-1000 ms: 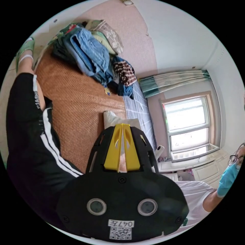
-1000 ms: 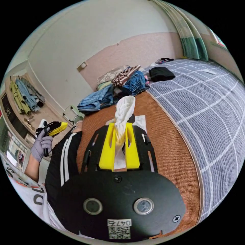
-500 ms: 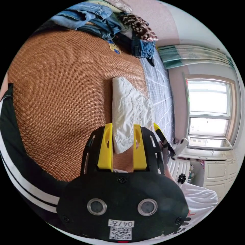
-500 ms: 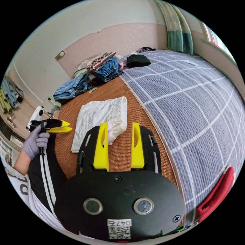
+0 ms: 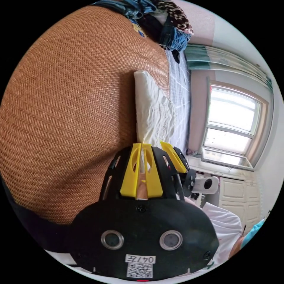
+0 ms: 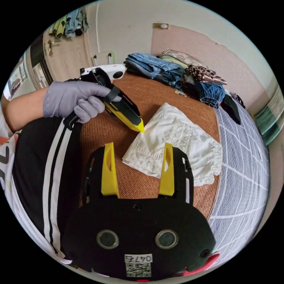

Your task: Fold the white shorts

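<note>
A: Where are the white shorts [image 6: 174,145] lying relative to the woven mat [image 6: 153,94]?

B: We are seeing one pair of shorts, folded flat on the mat, just beside the mat's border with the checked grey cover [image 6: 242,177]. Their long axis is running from the corner nearest us toward that cover.

A: Which gripper is nearer?

B: We are holding the left gripper [image 5: 142,153] at the shorts' near edge on the side away from the cover. Its jaws are closed together, pinching a thin fold of white cloth. The right gripper [image 6: 138,170] is hovering just short of the near corner, jaws spread wide, gripping nothing; one jaw tip is overlapping the corner in the right gripper view.

A: Counts?

B: We are counting two grippers, one pair of shorts, one clothes pile [image 6: 177,72] at the mat's far end.

A: Next move?

B: We are judging the right gripper needs to advance onto that near corner.
</note>
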The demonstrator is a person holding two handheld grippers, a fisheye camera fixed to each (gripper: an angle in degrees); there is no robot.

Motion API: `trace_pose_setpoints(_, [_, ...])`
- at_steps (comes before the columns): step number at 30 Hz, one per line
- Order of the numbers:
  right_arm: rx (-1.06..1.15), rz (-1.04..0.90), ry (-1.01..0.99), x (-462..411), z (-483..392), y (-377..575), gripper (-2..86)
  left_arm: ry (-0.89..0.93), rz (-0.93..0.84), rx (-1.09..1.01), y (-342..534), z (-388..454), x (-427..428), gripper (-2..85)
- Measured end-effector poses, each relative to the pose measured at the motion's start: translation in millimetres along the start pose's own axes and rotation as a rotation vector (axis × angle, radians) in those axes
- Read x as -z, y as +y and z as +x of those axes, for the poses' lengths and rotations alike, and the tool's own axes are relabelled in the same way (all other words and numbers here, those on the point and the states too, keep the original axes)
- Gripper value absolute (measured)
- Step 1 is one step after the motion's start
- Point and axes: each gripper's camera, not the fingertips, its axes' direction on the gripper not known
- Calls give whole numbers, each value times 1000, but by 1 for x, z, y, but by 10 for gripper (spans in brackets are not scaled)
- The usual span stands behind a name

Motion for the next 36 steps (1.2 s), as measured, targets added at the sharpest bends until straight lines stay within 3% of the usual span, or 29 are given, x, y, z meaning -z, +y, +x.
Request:
trace_pose_setpoints(7, [68,-18,333,22,-42,-1,189,365,31,-97,9,13,-22,-10])
trace_pose_setpoints(9, [62,-1,432,24,-48,3,137,365,31,-139,11,21,-25,-10])
trace_pose_setpoints(11, [29,-9,698,26,-50,13,40,336,43,-201,15,34,-26,-10])
trace_pose_setpoints(15, [103,1,723,51,-41,38,5,406,47,-263,21,45,-30,-10])
trace_pose_setpoints(20, [-309,64,515,148,70,93,-1,418,192,-251,37,42,-11,-10])
trace_pose_setpoints(24, [-680,161,376,231,171,181,-2,369,199,-229,43,44,-14,-10])
trace_pose_setpoints(28, [-996,319,243,330,255,341,-3,294,179,-192,48,50,-26,-10])
trace_pose_setpoints(31, [-1248,395,269,385,287,488,-4,310,179,-160,50,48,-32,-10])
trace_pose_setpoints(33, [-1436,380,315,396,298,583,-5,326,182,-136,52,46,-35,-10])
trace_pose_setpoints(36, [-1758,190,372,376,314,714,-5,337,169,-114,55,45,-42,-10])
